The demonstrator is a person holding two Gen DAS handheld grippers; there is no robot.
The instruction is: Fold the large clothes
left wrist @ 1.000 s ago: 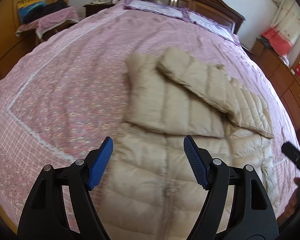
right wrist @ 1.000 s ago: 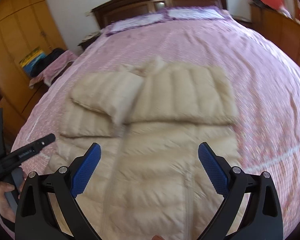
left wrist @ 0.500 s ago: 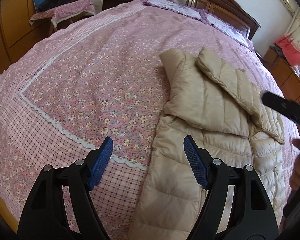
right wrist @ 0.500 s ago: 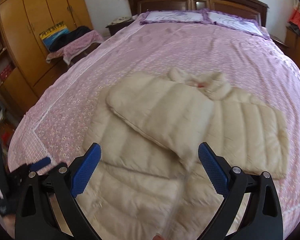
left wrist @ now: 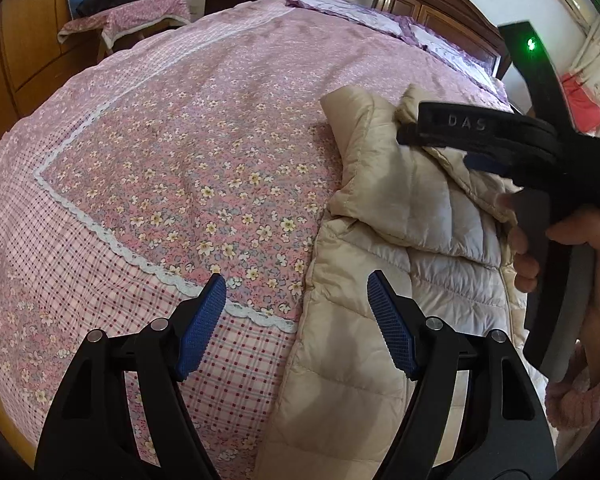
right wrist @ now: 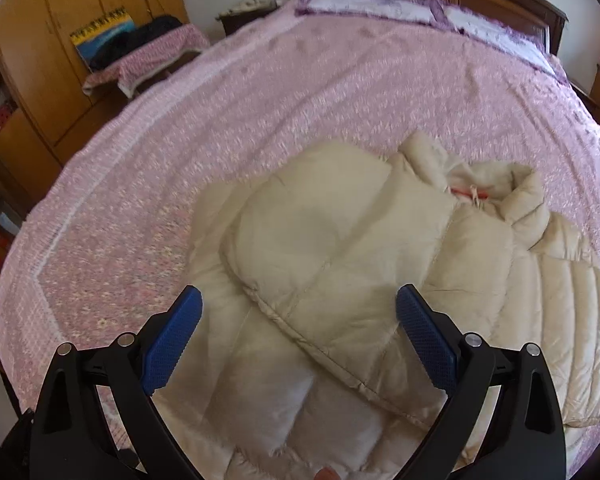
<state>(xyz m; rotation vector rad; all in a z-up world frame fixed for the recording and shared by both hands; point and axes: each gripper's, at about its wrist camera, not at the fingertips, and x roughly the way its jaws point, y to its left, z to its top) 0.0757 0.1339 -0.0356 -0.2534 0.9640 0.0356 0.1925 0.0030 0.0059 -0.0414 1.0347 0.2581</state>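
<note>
Both tools have swung leftward; left tool (left wrist: 296, 312) gapes wide at the jacket's (left wrist: 384, 216) edge, right tool (right wrist: 300, 332) wide above its folded sleeve (right wrist: 336, 256).

Left gripper (left wrist: 296, 300): jaws spread wide, blue pads (left wrist: 202, 322) apart, nothing between them.
Right gripper (right wrist: 298, 318): jaws spread wide, holding nothing.
Right hand (left wrist: 580, 276): bare fingers wrapped round the right gripper's handle, seen from the left wrist view.

Your grippers (left wrist: 296, 308) are black with blue textured pads (left wrist: 202, 320) and silver screws (left wrist: 159, 324); your bare hand (left wrist: 572, 252) wears a pink fuzzy cuff (left wrist: 580, 396).
</note>
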